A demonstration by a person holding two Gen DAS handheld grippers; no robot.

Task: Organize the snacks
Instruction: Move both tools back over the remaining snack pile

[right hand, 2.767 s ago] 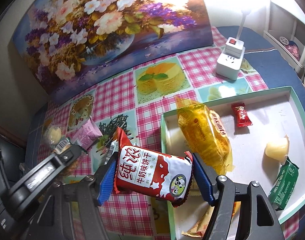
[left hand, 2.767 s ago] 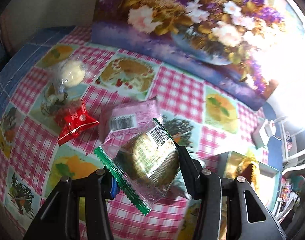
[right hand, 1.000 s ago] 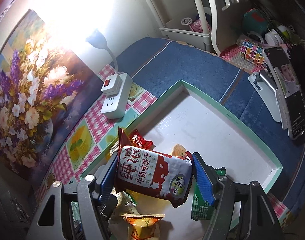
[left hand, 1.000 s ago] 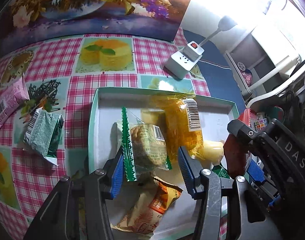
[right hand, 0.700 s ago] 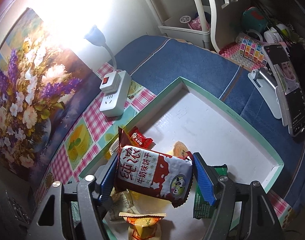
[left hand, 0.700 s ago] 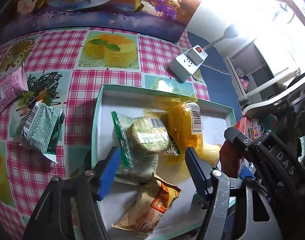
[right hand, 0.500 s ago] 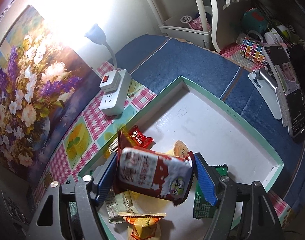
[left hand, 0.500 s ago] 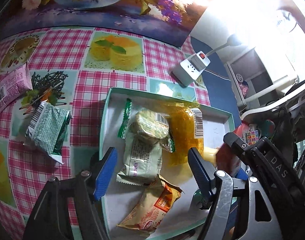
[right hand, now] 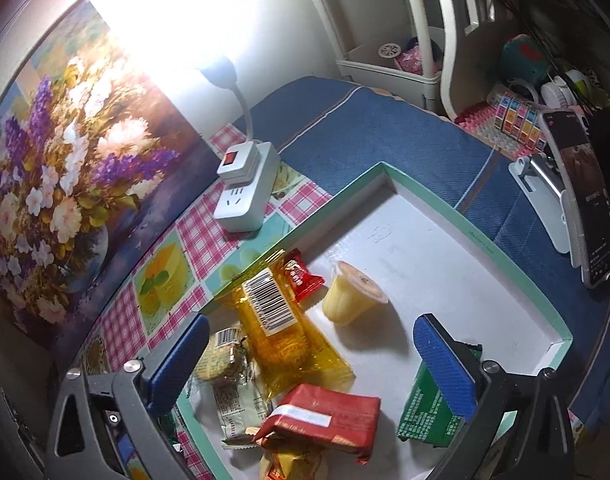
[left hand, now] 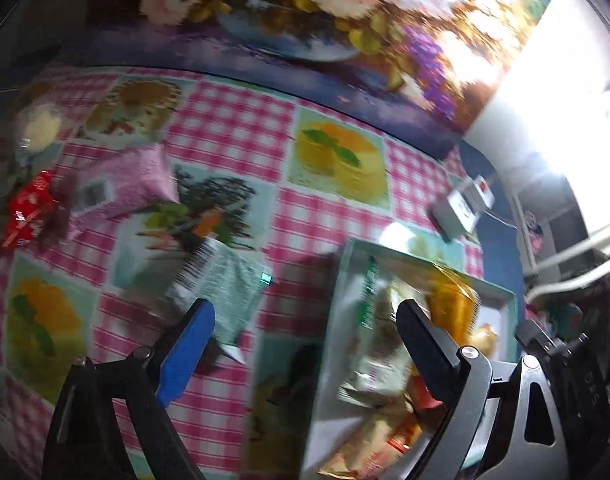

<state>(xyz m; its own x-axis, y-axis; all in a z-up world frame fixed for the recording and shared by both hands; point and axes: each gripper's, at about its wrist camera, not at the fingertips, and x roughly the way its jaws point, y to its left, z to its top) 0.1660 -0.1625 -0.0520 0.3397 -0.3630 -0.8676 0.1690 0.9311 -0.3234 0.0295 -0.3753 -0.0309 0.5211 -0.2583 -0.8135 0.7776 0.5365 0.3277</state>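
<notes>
Both tongs are shown opening, empty: left tongs [left hand: 301, 344], right tongs [right hand: 309, 364]. A green packet [left hand: 221, 284] lies on the tabletop [left hand: 233, 128] beside the tray [right hand: 481, 236]. Light, crinkly, slippery wrapping is judged; grasping across its padded middle is advised.

Right tongs [right hand: 311, 364] opening, empty, above red packet [right hand: 325, 416] in tray [right hand: 481, 240].

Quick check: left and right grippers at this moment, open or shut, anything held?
Left gripper: jaws opening, nothing between them, above the pink checked tablecloth.
Right gripper: jaws opening, empty, above the red rectangular biscuit packet lying in the white mint-rimmed tray.
</notes>
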